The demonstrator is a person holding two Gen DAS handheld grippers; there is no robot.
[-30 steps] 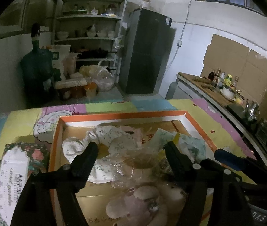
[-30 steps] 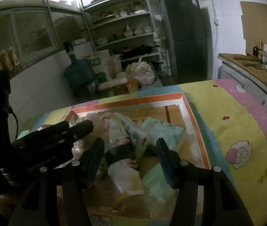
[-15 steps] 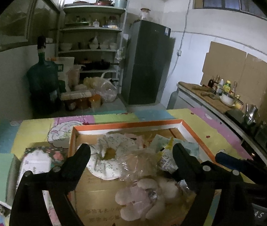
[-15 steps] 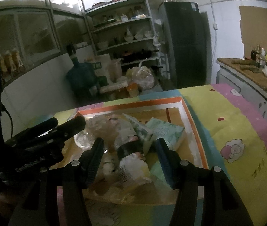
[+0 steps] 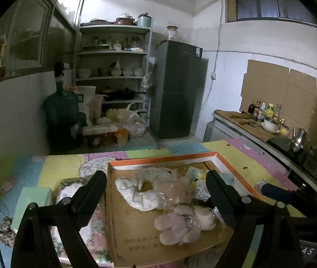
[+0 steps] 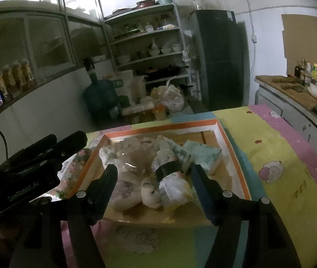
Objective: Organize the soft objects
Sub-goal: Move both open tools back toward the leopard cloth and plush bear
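While I am holding my left gripper (image 5: 156, 192) and right gripper (image 6: 154, 176) wide apart and empty, the soft toys (image 5: 180, 223) are lying in the box (image 5: 165, 159) at twelve o'clock. Slippery bags (image 5: 174, 192) could be slipping when I am pinching them.

the box (image 5: 118, 201) print is blurred, its near edge cut off.

Orange-rimmed box (image 5: 165, 159); perhaps floral white ring cushion (image 5: 134, 189).
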